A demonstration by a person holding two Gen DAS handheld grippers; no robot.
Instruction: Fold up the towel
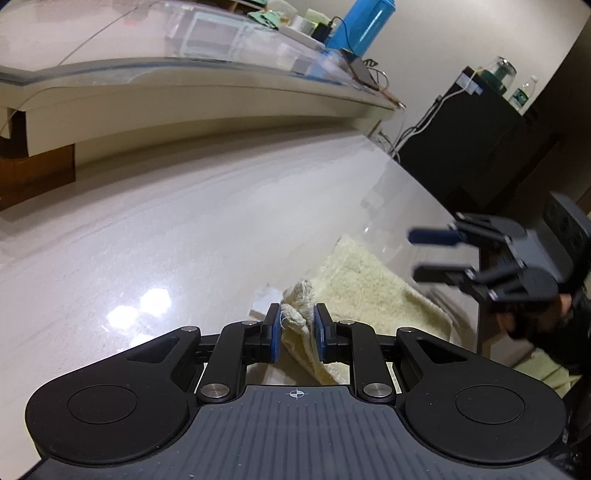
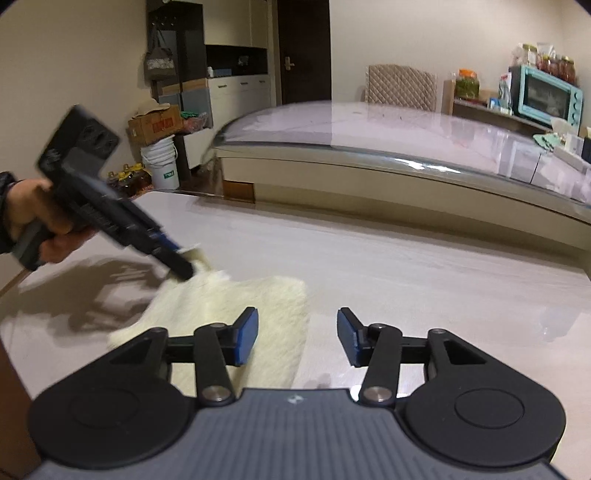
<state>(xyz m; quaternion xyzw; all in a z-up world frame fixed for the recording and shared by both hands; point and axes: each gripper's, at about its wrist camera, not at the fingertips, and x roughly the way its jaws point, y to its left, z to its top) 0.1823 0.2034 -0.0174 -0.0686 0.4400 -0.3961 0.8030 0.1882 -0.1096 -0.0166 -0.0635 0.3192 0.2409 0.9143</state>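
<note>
A cream terry towel (image 1: 365, 291) lies on the pale glossy table (image 1: 184, 236) near its right edge. My left gripper (image 1: 297, 317) is shut on a bunched corner of the towel and holds it a little above the table. In the right wrist view the towel (image 2: 251, 306) lies flat under and ahead of my right gripper (image 2: 297, 332), which is open and empty just above the towel's right edge. The left gripper (image 2: 177, 258) shows there at the towel's far left corner, gripping it. The right gripper (image 1: 432, 254) also shows in the left wrist view, open above the towel.
A second glass-topped table (image 2: 369, 147) stands beyond this one, with a blue bottle (image 1: 364, 26), chargers and clutter on it. A black cabinet (image 1: 472, 147) stands past the table's right end. A teal toaster oven (image 2: 546, 96) sits on a far shelf.
</note>
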